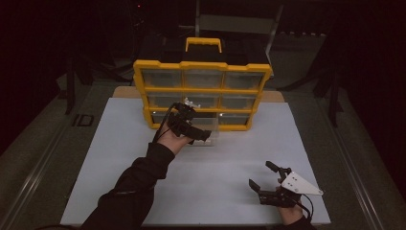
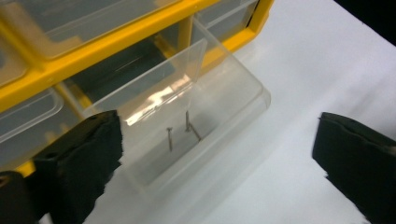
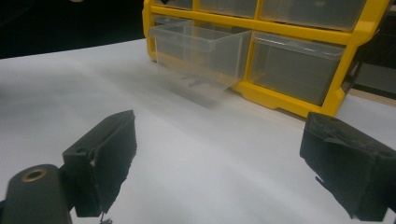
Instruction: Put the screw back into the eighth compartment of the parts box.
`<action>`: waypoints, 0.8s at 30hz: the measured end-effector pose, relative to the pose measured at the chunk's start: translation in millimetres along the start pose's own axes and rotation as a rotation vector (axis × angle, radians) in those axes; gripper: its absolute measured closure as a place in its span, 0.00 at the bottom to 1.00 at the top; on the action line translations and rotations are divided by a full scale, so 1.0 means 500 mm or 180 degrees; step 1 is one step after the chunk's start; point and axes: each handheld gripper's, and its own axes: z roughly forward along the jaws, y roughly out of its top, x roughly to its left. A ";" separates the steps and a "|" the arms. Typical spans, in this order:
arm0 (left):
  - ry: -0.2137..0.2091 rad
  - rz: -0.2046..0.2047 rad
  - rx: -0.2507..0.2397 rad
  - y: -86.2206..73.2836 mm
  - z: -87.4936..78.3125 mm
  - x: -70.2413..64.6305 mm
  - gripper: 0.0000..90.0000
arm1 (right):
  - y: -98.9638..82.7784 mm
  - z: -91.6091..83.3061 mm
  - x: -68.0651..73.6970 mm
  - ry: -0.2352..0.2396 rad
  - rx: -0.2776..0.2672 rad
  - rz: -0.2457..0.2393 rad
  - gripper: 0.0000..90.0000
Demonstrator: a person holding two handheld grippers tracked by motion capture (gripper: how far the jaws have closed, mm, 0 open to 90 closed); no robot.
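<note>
Left gripper (image 2: 217, 140) gapes over pulled-out clear drawer (image 2: 201, 116) holding nails (image 2: 187, 128); right gripper (image 3: 219, 163) released.

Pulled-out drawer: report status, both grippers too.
Left gripper open, over the drawer. Right gripper open, idle near table's front edge. Drawer pulled out of yellow organizer, a few nails inside. Nothing in the way.

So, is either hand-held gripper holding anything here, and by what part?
Nothing is held. The left hand-held gripper is open by the pulled-out drawer; the right hand-held gripper is open over the bare table.
</note>
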 end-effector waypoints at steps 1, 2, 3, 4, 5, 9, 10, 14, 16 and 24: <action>-0.0070 0.0016 -0.0008 -0.005 -0.007 0.003 0.01 | 0.000 0.000 0.000 0.0000 -0.0001 -0.0002 0.12; -0.0089 0.0021 -0.0032 -0.010 -0.013 0.006 0.00 | 0.000 0.000 0.000 0.0002 -0.0003 0.0001 0.12; -0.0109 0.0031 -0.0059 -0.015 -0.019 0.008 0.00 | 0.000 0.000 0.000 0.0003 -0.0002 0.0000 0.12; -0.0152 0.0047 -0.0075 -0.023 -0.026 0.012 0.00 | 0.000 0.000 0.000 0.0002 0.0000 -0.0004 0.12; -0.0177 0.0059 -0.0111 -0.030 -0.032 0.014 0.00 | 0.000 0.001 0.001 0.0002 0.0003 -0.0005 0.12; -0.0268 0.0153 -0.0266 -0.058 -0.051 0.021 0.00 | 0.000 0.002 0.001 0.0006 0.0003 -0.0005 0.12; -0.0296 0.0169 -0.0294 -0.067 -0.058 0.023 0.00 | 0.000 0.002 0.000 0.0006 0.0009 -0.0003 0.12; -0.0422 0.0192 -0.0452 -0.095 -0.079 0.031 0.00 | -0.001 0.003 0.001 0.0015 0.0022 -0.0008 0.12; -0.0426 0.0226 -0.0468 -0.101 -0.084 0.031 0.00 | 0.000 0.003 0.002 0.0014 0.0022 -0.0009 0.12; -0.0530 0.0507 -0.0700 -0.157 -0.116 0.032 0.00 | -0.001 0.004 0.003 0.0022 0.0033 -0.0010 0.12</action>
